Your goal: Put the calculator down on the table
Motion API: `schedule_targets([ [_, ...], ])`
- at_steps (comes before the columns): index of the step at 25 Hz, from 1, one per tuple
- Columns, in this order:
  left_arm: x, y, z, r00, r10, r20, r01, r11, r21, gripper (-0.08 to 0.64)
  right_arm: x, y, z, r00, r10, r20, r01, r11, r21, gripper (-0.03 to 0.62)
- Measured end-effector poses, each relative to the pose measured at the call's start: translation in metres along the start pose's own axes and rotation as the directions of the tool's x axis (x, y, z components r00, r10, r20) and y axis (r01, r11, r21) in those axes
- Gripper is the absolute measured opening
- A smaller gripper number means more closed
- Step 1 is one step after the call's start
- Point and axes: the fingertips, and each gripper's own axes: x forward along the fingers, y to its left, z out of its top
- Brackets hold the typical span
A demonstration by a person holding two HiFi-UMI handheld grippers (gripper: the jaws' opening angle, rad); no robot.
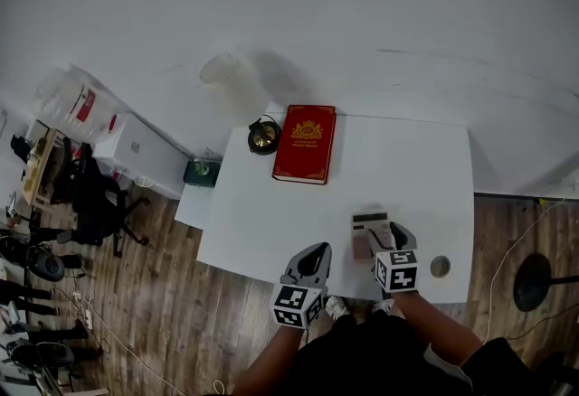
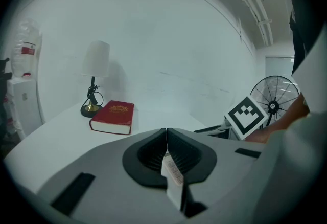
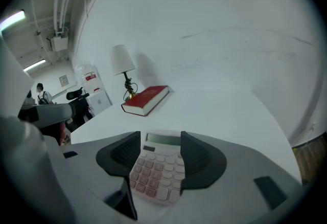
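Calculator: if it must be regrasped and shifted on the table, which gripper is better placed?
Right. The right gripper has its fingers apart on either side of the calculator; the left gripper is shut, off to the side near the table edge.

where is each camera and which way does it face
Head view: on the person's head, steeply down at the table; left gripper, right gripper and forearms show.
Left gripper view: on that gripper, along its shut jaws toward the book and lamp; right arm at right.
Right gripper view: on that gripper, over the calculator between its open jaws.
All three share the book.
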Motion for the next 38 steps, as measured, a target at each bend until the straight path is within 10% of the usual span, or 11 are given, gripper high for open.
schedule_targets([
  [10, -0.011, 0.013, 0.050, 0.993, 0.067, 0.093, -0.074, 0.995, 0.074, 0.021, -0.065, 0.027, 0.082, 0.971, 0.059, 0.234, -0.038, 0.995, -0.096, 0.020],
  [23, -0.026, -0.007, 0.070, 0.989, 0.048, 0.137, -0.059, 0.995, 0.078, 0.021, -0.126, 0.068, 0.116, 0.908, 0.199, 0.369, -0.046, 0.922, -0.385, 0.017],
  [38, -0.029, -0.017, 0.058, 0.993, 0.036, 0.116, -0.048, 0.994, 0.101, 0.021, -0.132, 0.060, 0.111, 0.875, 0.230, 0.426, -0.059, 0.925, -0.377, 0.018],
])
